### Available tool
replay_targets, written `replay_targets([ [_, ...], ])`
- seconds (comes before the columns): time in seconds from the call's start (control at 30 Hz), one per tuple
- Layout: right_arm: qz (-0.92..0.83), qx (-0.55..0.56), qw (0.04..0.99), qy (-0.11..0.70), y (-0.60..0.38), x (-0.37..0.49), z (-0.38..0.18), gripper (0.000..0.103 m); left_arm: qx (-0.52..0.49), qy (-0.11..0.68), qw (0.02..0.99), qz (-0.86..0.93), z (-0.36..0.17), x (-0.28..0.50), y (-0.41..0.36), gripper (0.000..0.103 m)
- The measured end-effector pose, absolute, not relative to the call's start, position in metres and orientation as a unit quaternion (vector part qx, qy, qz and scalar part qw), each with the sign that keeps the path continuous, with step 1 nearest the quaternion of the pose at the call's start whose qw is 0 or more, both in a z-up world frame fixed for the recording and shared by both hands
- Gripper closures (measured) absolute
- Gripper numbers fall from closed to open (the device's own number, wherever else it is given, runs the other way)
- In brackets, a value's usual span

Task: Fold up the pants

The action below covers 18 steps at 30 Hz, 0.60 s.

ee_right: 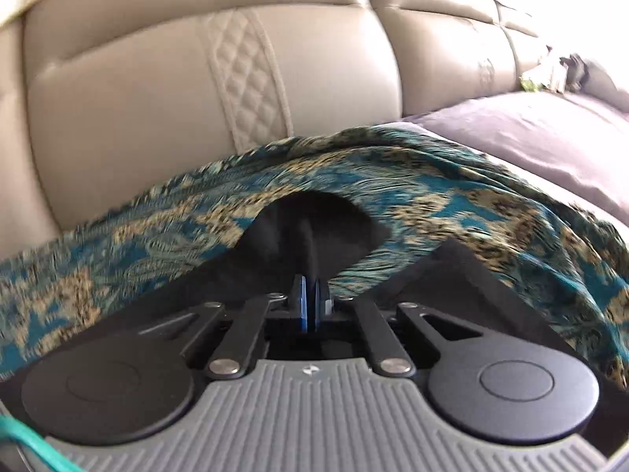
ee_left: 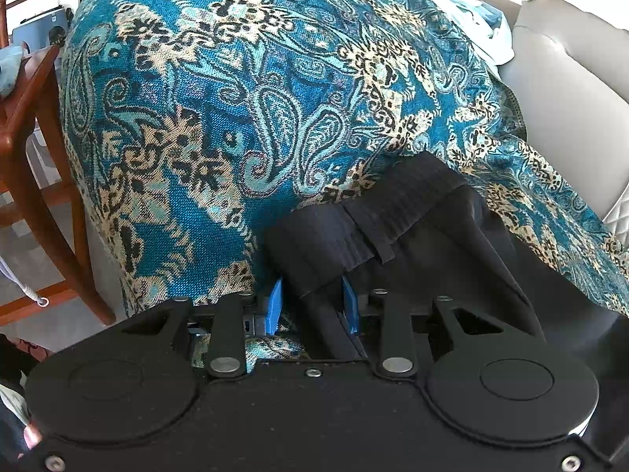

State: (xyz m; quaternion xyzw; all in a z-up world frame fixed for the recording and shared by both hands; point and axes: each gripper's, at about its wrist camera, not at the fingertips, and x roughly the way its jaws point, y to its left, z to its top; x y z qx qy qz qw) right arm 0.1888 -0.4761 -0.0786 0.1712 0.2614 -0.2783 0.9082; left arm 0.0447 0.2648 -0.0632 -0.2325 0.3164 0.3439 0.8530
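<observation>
Left wrist view: left tool (ee_left: 314, 306) sits low centre of frame, its blue fingers (ee_left: 275, 306) standing apart at a middling width, with the black pants (ee_left: 354, 232) bunched between them. The ribbed waistband (ee_left: 377, 204) of the pants lies folded over just above the fingers, running up toward the right of centre. The fingers flank the cloth; whether they press it firmly, cannot tell.

The pants rest on a teal paisley throw (ee_left: 243, 98) that fills most of the frame, draped over a beige leather sofa (ee_left: 570, 90) showing at the right edge. A wooden chair (ee_left: 35, 149) stands at the left edge.

Right wrist view: blurred. Right tool (ee_right: 310, 306) low centre, blue fingers (ee_right: 302, 303) drawn narrow, nearly together, pinching a fold of the black pants (ee_right: 310, 228) that rises straight above them. More black cloth spreads low on both sides of the tool. The teal throw (ee_right: 432, 188) arches across mid-frame behind the pants. The sofa backrest (ee_right: 157, 98) with its quilted strip fills the upper half. A purple cushion (ee_right: 550, 133) lies at right of the frame.
</observation>
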Motion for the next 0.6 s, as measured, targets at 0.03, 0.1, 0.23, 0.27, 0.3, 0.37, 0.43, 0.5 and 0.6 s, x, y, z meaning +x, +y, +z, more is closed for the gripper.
replay_targets([
  [0.03, -0.286, 0.180, 0.906, 0.254, -0.481, 0.180, -0.079, 0.098, -0.233, 0.317, 0.853, 0.344, -0.063, 0.045, 0.265, 0.072],
  [0.1, -0.303, 0.193, 0.902, 0.240, -0.489, 0.159, -0.077, 0.099, -0.228, 0.321, 0.853, 0.342, -0.062, 0.046, 0.265, 0.072],
  [0.23, -0.359, 0.220, 0.880, 0.222, -0.508, 0.108, -0.078, 0.100, -0.212, 0.336, 0.855, 0.333, -0.059, 0.050, 0.267, 0.072],
  [0.27, -0.366, 0.226, 0.875, 0.222, -0.513, 0.095, -0.078, 0.100, -0.207, 0.340, 0.856, 0.331, -0.059, 0.051, 0.267, 0.072],
  [0.3, -0.373, 0.235, 0.869, 0.224, -0.519, 0.081, -0.079, 0.100, -0.203, 0.343, 0.856, 0.329, -0.058, 0.051, 0.267, 0.072],
  [0.37, -0.385, 0.253, 0.859, 0.225, -0.529, 0.059, -0.083, 0.100, -0.196, 0.350, 0.856, 0.325, -0.057, 0.053, 0.267, 0.072],
  [0.43, -0.349, 0.277, 0.869, 0.217, -0.537, 0.038, -0.088, 0.097, -0.192, 0.354, 0.856, 0.324, -0.056, 0.054, 0.267, 0.072],
  [0.5, -0.291, 0.300, 0.888, 0.190, -0.537, 0.024, -0.093, 0.086, -0.192, 0.355, 0.855, 0.325, -0.056, 0.054, 0.267, 0.072],
  [0.6, -0.258, 0.256, 0.911, 0.195, -0.519, 0.028, -0.093, 0.053, -0.194, 0.354, 0.854, 0.328, -0.056, 0.054, 0.267, 0.072],
])
